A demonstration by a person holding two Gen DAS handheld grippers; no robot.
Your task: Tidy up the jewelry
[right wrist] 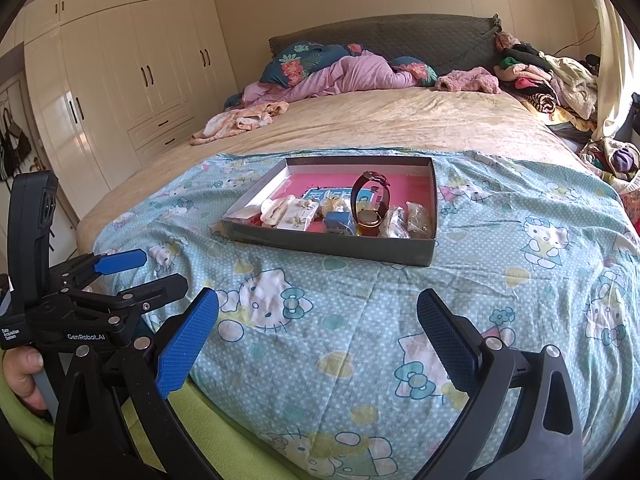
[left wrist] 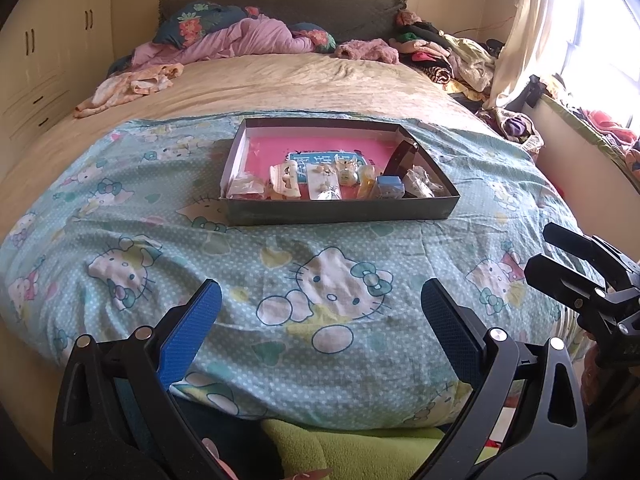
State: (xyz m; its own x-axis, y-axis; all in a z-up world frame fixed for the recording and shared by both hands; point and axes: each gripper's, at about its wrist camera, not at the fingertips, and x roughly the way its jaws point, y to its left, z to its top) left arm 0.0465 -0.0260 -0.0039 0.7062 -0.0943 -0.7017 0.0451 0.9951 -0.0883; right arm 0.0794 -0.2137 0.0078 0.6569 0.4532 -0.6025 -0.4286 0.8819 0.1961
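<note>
**A:** ok so where's this at? The jewelry all sits in the shallow cardboard tray (right wrist: pixel 340 246) on the cat-print quilt (right wrist: pixel 500 280), bunched along the near edge. The watch (right wrist: pixel 370 204) stands on its side around 3 o'clock in the tray, strap looped up. To its left is a small blue box (right wrist: pixel 335 219), then earring cards (left wrist: pixel 324 184) and little clear bags (right wrist: pixel 418 216).

**B:** Both tools are off the tray, hovering over the quilt at 6 o'clock. Left gripper (left wrist: pixel 320 320) is spread wide with nothing in it. Right gripper (right wrist: pixel 318 326) is the same, wide and empty.

**A:** So is it sorted or not?

**B:** Honestly fits both: a pile waiting to be laid out, or everything already gathered in. Can't call it.

**A:** Handling-wise?

**B:** The bags look crinkly and slippery, the cards are thin and flat, so hard to pinch off the pink liner (left wrist: pixel 320 142). The watch case is smooth metal, and the strap loop is my guess for the easiest grab. The soft quilt means the tray could tip if pressed.
</note>
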